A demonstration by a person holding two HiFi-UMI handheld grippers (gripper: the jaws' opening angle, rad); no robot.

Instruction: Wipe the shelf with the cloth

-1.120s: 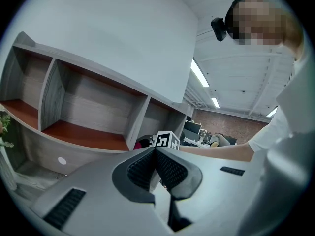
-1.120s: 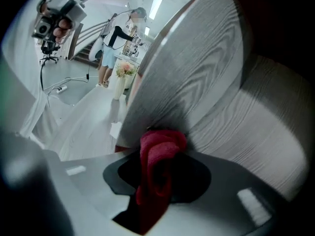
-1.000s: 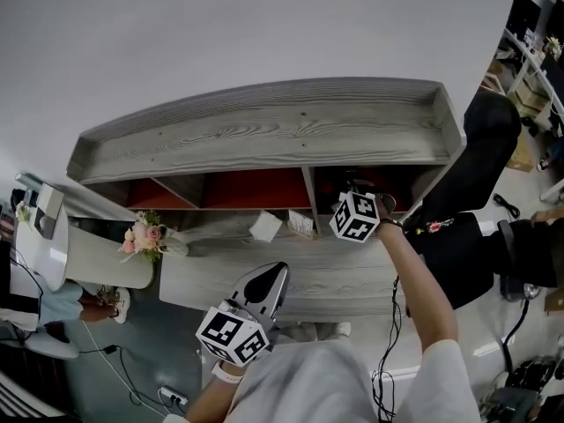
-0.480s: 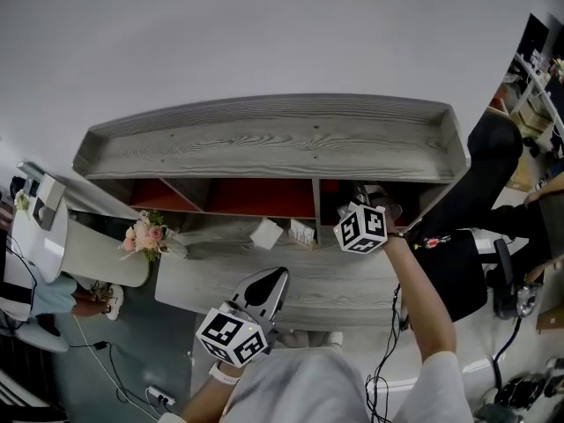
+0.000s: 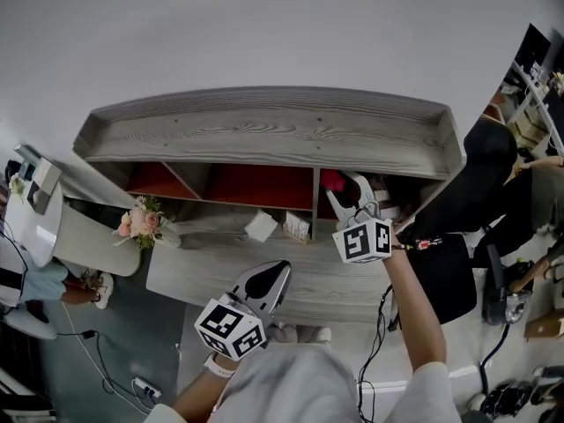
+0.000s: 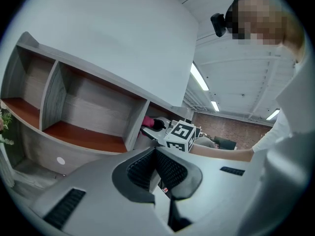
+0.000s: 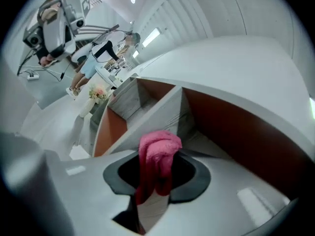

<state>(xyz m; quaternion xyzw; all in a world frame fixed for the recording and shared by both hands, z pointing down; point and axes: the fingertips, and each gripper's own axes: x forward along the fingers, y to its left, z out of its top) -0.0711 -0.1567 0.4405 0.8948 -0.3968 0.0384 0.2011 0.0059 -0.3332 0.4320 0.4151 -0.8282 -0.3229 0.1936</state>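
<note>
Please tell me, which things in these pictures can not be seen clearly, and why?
- Whether the pink cloth touches the shelf: in the head view the right gripper covers it; in the right gripper view the cloth itself blocks it.
- Print on the small card: too small, head view.
- Inside of the right compartment: too dark, head view.

I count 1 shelf [image 5: 264, 135], split into 3 compartments, left [image 5: 159, 181], middle [image 5: 260, 188] and right [image 5: 398, 190], by 2 dividers [image 5: 196, 183] [image 5: 315, 196]. There are 2 grippers, the left gripper [image 5: 280, 270] and the right gripper [image 5: 348, 185], each with 1 cube, so 2 cubes [image 5: 231, 327] [image 5: 362, 239]. I see 1 pink cloth [image 7: 157, 156]. There is 1 bunch of flowers [image 5: 138, 225]. On the ledge [image 5: 203, 276] sit 2 small white things: 1 box [image 5: 262, 226] and 1 card [image 5: 298, 227]. Off to the right stands 1 black chair [image 5: 480, 161].
</note>
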